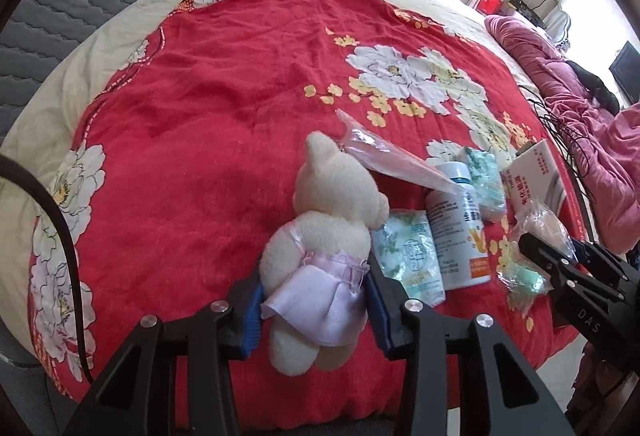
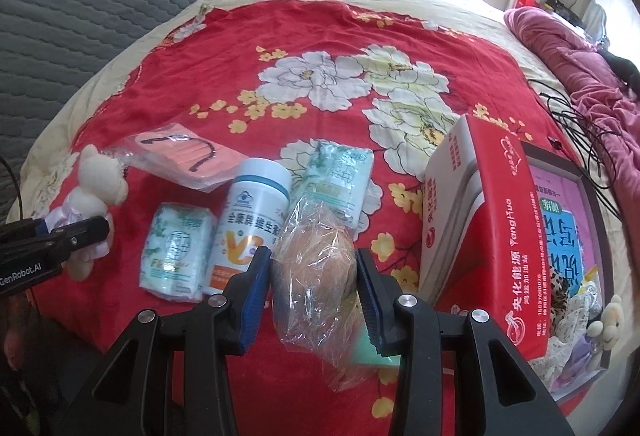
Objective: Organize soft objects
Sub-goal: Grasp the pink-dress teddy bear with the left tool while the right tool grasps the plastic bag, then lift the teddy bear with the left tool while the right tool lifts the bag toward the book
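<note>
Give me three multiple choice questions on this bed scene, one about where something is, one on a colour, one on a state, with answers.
1. Where does the bottle lie?
A. between two tissue packs
B. inside the red box
C. on the grey headboard

2. What colour is the bear's dress?
A. green
B. pale lilac
C. black

3. What is the right tool doing?
A. hanging open over bare bedspread
B. closed on a clear bag
C. gripping the bottle

Answers:
1 A, one tissue pack lies at the bottle's left and another tissue pack at its right.
2 B, the skirt between the left tool's pads is light lilac.
3 B, both blue pads press the clear bag, which crumples between them.
</note>
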`<state>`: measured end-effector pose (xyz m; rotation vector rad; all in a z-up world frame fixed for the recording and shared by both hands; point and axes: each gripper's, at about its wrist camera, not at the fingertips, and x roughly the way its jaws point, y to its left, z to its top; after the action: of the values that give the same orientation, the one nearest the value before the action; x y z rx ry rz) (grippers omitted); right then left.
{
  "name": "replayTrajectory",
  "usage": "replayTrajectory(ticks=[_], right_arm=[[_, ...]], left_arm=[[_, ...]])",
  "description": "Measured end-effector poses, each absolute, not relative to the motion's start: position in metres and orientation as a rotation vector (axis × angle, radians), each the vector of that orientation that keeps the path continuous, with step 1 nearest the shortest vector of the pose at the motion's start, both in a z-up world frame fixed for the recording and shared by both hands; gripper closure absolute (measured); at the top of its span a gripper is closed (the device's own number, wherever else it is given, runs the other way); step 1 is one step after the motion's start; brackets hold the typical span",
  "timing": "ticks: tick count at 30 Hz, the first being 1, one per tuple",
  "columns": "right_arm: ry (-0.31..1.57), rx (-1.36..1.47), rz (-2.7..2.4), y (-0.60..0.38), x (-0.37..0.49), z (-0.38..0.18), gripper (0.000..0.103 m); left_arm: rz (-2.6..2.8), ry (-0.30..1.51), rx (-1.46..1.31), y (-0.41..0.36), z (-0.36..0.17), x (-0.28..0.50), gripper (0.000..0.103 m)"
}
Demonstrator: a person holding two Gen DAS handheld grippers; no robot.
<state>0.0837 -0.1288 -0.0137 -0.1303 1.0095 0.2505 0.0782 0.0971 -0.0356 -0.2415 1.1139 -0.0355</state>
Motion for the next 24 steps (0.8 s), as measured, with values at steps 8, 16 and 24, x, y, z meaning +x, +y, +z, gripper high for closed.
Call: replayTrajectory(ticks=[8,16,24], right_arm=[[0.975,-0.119,0.261,-0.129,0.073,0.004,0.059],[0.939,-0.103,0.273,-0.131,0.059,0.022,0.059],[0.909,-0.085,0.279,-0.137,0.048,0.036,0.059]], left_arm=[[-0.04,1.07,-0.224,0.092,-0.013,0.068,0.059],[-0.054,1.041,-0.195,0.079,0.006,0.056,0.059],[-0.067,1.01,-0.162,0.066,0.025,0.047,0.059]])
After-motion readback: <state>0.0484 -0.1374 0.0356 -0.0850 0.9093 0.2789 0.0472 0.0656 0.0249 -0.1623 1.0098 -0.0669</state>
